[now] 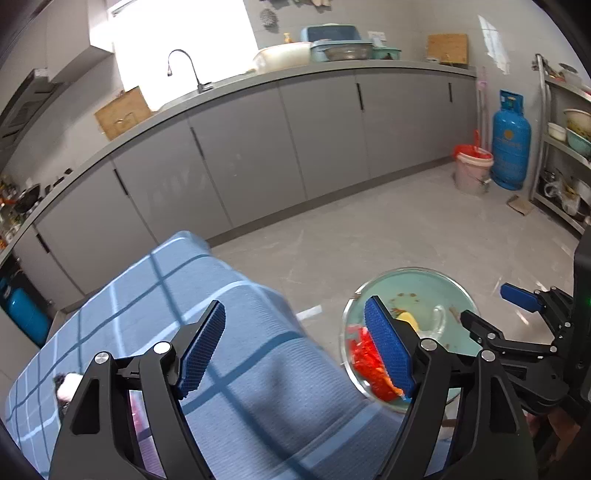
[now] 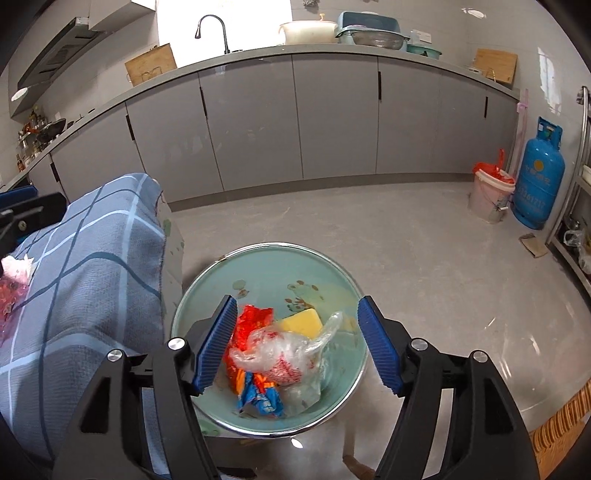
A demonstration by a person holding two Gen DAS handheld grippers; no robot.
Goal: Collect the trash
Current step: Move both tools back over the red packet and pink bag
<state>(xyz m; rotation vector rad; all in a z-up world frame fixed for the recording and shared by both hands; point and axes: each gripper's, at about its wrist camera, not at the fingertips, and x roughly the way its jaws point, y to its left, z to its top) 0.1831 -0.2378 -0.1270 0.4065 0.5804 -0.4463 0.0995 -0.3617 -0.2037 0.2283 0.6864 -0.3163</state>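
A teal basin [image 2: 258, 266] stands low beside the table and holds a red wrapper [image 2: 251, 325], a clear plastic bag [image 2: 288, 350], a yellow sponge [image 2: 301, 321] and a blue wrapper [image 2: 260, 400]. My right gripper [image 2: 299, 343] is open and empty, just above this trash. My left gripper [image 1: 295, 350] is open and empty over the blue checked tablecloth [image 1: 240, 369]. The basin [image 1: 417, 291] shows to its right, with the right gripper [image 1: 491, 306] over it. Pink and white trash [image 2: 13, 280] lies on the cloth at the left; it also shows in the left wrist view [image 1: 68, 384].
Grey kitchen cabinets [image 2: 295, 122] run along the back wall with a sink tap [image 2: 212, 29]. A pink bucket with a red bag [image 2: 489, 195] and a blue gas cylinder [image 2: 539, 177] stand at the far right, by a metal shelf [image 1: 565, 147]. Grey floor lies between.
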